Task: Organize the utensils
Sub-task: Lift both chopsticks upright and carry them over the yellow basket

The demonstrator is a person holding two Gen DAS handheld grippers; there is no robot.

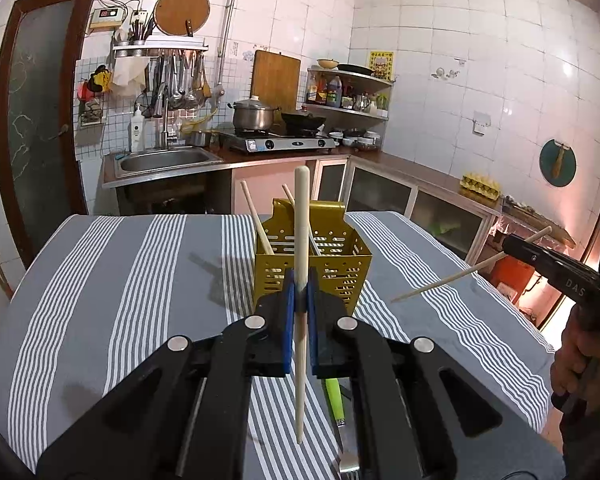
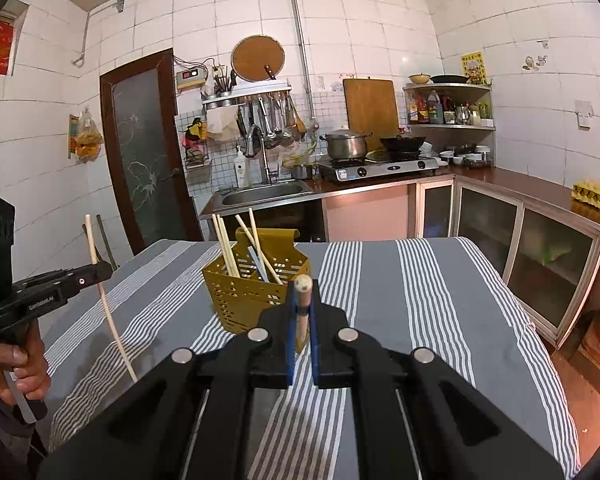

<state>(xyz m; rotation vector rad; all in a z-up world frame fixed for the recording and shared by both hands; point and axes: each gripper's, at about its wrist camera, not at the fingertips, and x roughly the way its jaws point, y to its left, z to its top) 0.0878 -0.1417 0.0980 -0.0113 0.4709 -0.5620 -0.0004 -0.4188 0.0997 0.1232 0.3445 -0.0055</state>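
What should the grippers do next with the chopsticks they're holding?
Probably lower one in: the left gripper is shut on a chopstick standing upright just in front of the yellow holder, which already holds chopsticks. The right gripper holds another.

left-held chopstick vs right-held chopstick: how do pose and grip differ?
The left tongs hold the left chopstick near upright, gripped around mid-length; the right tongs hold the right chopstick nearly along their pointing direction, end-on to that camera. In the left view the right chopstick slants across the striped tablecloth. Both are pale wood, clamped, outside the yellow holder.
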